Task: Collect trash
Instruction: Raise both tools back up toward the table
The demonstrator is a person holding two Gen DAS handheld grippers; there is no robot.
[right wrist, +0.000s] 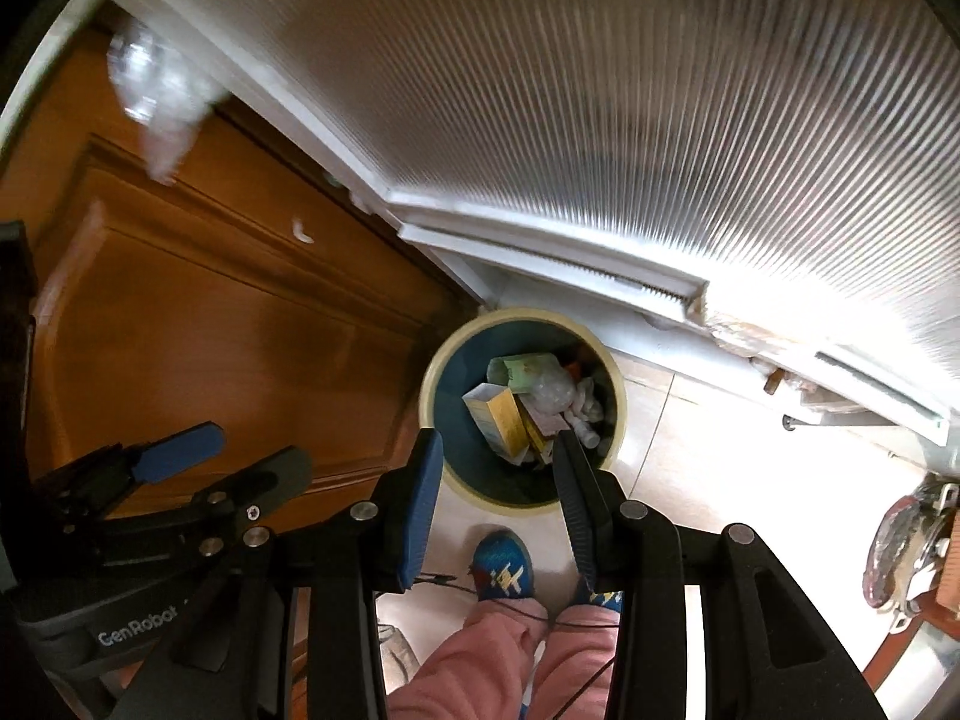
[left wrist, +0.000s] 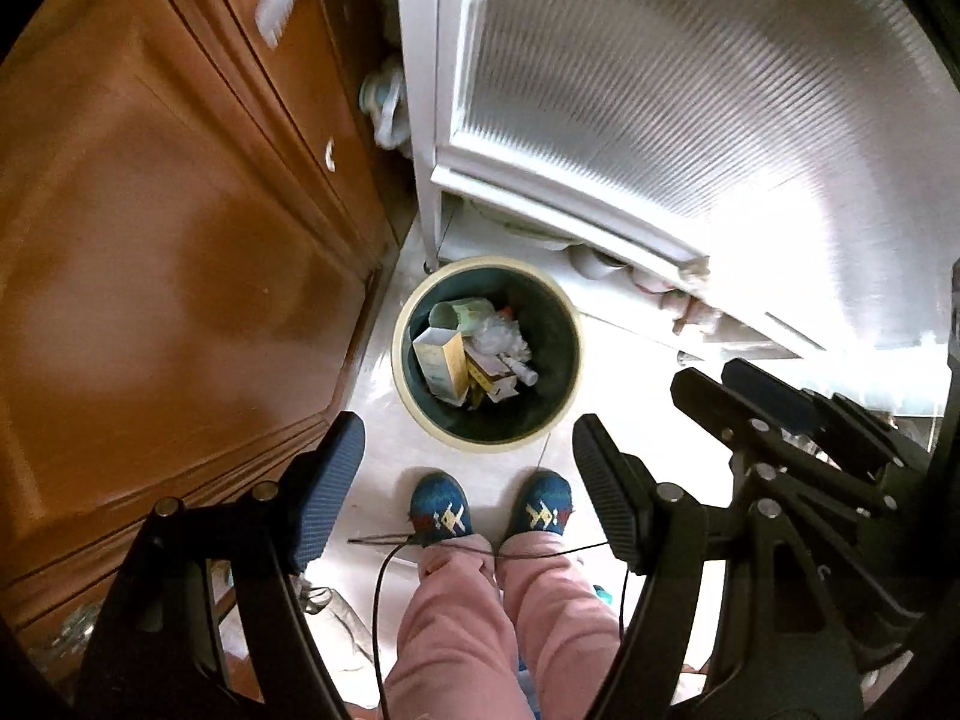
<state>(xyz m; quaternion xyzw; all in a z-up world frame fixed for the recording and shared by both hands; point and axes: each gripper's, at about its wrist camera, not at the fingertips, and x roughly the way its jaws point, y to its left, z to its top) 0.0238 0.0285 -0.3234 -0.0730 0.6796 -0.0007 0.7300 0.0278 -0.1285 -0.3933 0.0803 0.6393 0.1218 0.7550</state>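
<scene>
Cream-rimmed and dark inside, the round waste bin (left wrist: pixel 487 354) sits on the pale tiled floor (left wrist: pixel 396 456), tucked in the corner between the wooden cabinet (left wrist: pixel 180 252) and the ribbed white door (left wrist: pixel 690 108). Its load is all there: a yellow carton (left wrist: pixel 441 363), crumpled clear plastic (left wrist: pixel 501 336) and paper scraps. From the left gripper (left wrist: pixel 468 462) the bin lies straight ahead at 12 o'clock, right on the line between the two fingers; jaws wide and nothing in them. The right gripper (right wrist: pixel 495 480) sees the same bin (right wrist: pixel 523 408) at about 12 to 1 o'clock, with its right finger (right wrist: pixel 576 486) overlapping the near rim in view; jaws roughly half apart, also carrying nothing. Both tools point steeply down, well above the bin, with the person's blue patterned slippers (left wrist: pixel 489 507) just short of it at 6 o'clock. A round bin has no long axis to fuss over, so I'd judge either hand could reach the rim; the left looks better centred.
</scene>
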